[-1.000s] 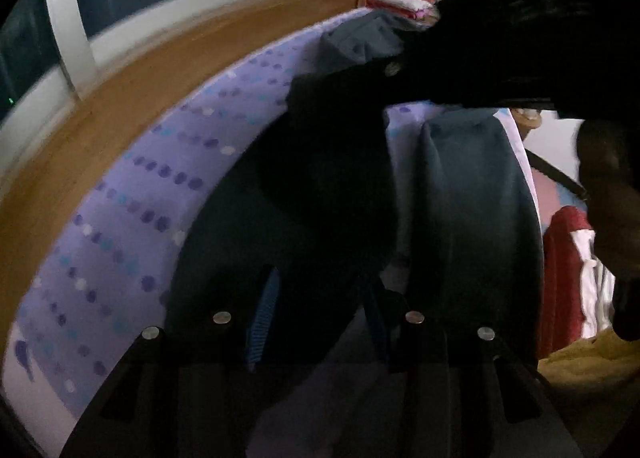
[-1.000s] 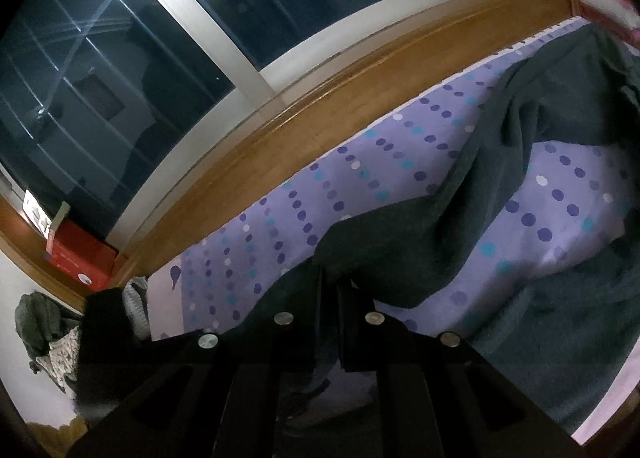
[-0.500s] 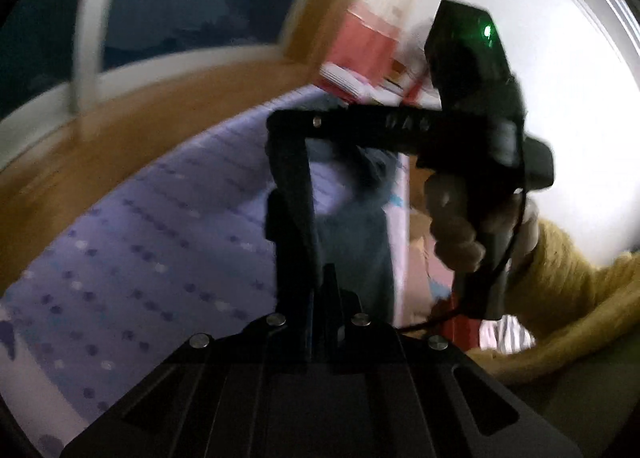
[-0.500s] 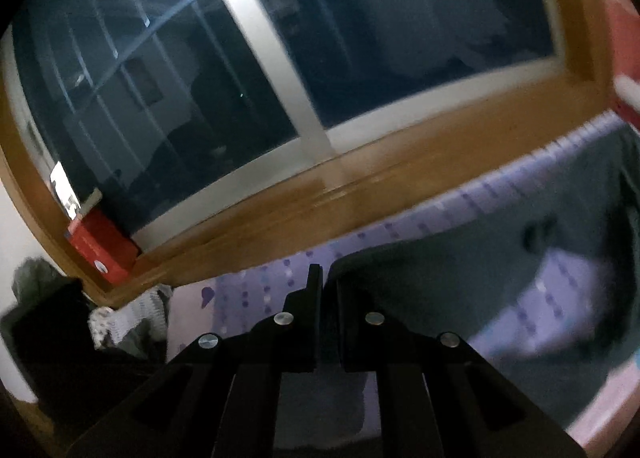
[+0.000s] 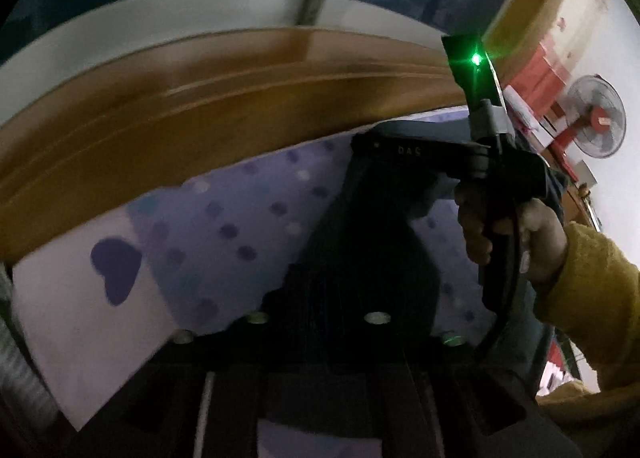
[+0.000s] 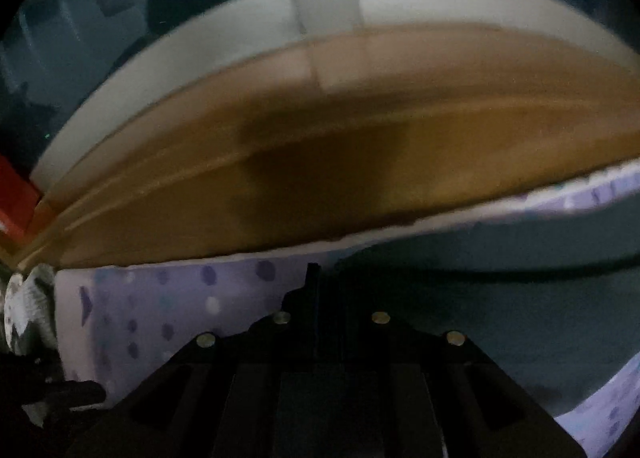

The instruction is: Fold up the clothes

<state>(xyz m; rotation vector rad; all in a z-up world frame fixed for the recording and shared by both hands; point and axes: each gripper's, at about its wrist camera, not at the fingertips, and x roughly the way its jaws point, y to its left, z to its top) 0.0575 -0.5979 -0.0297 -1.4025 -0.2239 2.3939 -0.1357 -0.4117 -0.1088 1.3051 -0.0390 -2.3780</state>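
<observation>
Letting go with both: my left gripper is opening with the dark garment between its jaws. The right gripper is narrow and opening too, cloth hanging from its tips over the bed. If the two sides drop unevenly, the fold probably slumps crooked. It's too dark and blurry to make out the pads.

Wooden ledge walls the far side, dotted sheet open leftward, dark garment covering right

A bed covered by a lilac sheet with purple and white dots (set against a wooden sill) carries a dark grey-blue garment spread flat across it.
</observation>
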